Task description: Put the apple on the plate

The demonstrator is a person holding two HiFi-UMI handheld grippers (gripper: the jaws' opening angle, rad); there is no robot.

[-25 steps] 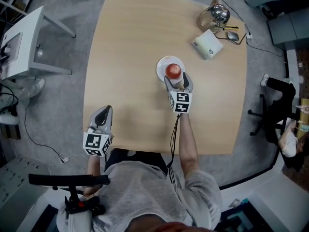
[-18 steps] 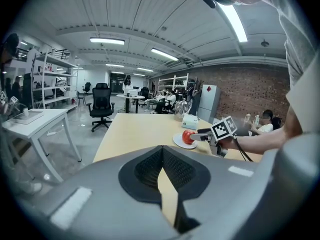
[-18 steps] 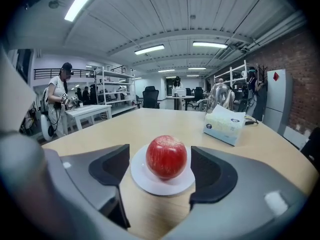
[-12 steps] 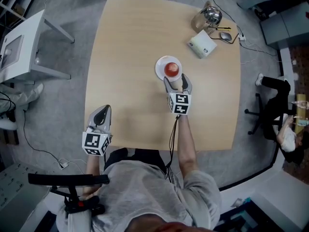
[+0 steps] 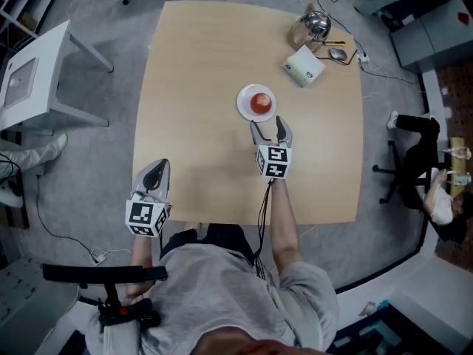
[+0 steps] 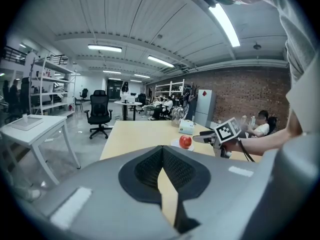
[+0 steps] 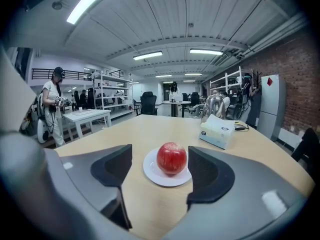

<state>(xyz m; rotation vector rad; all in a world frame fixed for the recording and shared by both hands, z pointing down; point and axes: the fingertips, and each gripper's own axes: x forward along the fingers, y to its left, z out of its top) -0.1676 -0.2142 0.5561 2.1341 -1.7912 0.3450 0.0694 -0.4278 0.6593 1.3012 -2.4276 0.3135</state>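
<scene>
The red apple (image 5: 261, 103) rests on the small white plate (image 5: 244, 104) in the middle of the wooden table (image 5: 192, 87). My right gripper (image 5: 267, 129) hovers just short of the plate on my side, and its jaws are closing with nothing between them. In the right gripper view the apple (image 7: 171, 158) and plate (image 7: 151, 174) lie beyond the right gripper (image 7: 161, 172). My left gripper (image 5: 156, 171) is shut and empty over the table's near left edge. The left gripper (image 6: 163, 152) view shows the apple (image 6: 185, 142) far off.
A white tissue box (image 5: 304, 65), a glass pot (image 5: 314, 26) and a mouse (image 5: 336, 52) sit at the table's far right corner. A white side table (image 5: 29, 72) stands on the left. An office chair (image 5: 414, 161) and a seated person (image 5: 443, 205) are on the right.
My right gripper has pulled back from the plate towards me and risen, leaving the apple on the plate. The left gripper has lifted a little.
</scene>
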